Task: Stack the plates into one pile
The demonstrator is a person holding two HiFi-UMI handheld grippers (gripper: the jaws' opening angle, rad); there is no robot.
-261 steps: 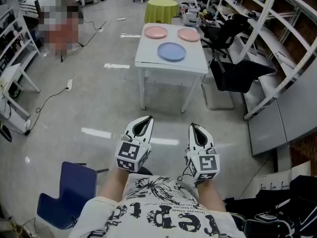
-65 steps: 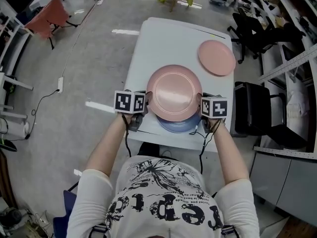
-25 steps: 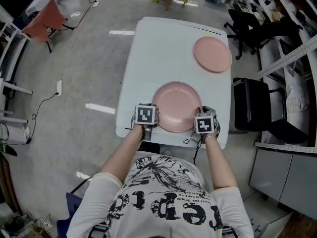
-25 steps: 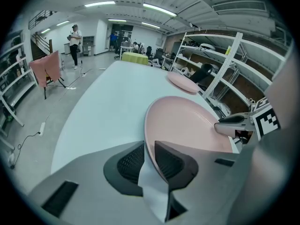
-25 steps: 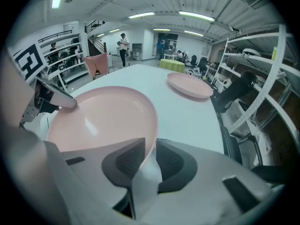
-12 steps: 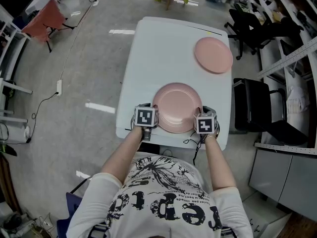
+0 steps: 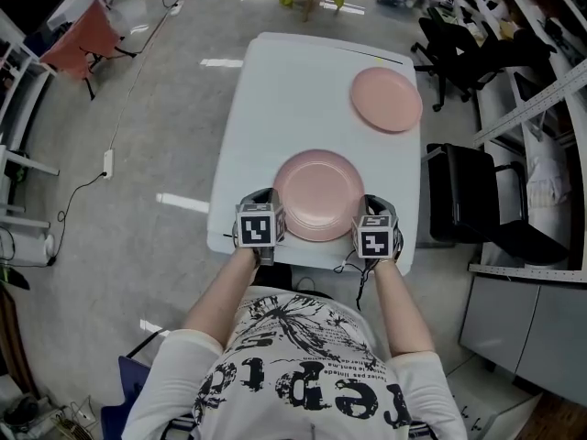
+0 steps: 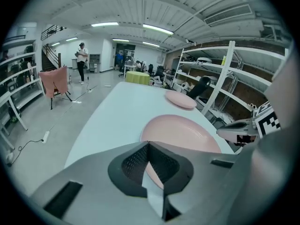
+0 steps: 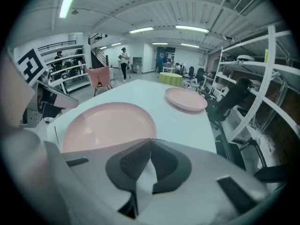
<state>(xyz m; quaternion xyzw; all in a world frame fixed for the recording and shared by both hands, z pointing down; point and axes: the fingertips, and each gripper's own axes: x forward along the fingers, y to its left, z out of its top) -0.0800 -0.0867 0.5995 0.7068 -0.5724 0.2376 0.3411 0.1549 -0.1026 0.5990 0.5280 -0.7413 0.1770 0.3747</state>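
Two pink plates, head view: near plate [image 7: 318, 195] at table [image 7: 275, 90] front edge btw my left gripper [image 7: 261, 200] & right gripper [image 7: 374, 205], jaw tips hard to make out; far plate [image 7: 386, 99] rear right. Left gripper view: jaws just closed, empty, hiding near plate's close rim. Right gripper view: jaws likewise just shut, empty.

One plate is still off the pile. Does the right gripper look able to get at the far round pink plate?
Probably yes: only bare white table lies between the right gripper and the far round pink plate. Its jaws, just closed on nothing, must reopen.
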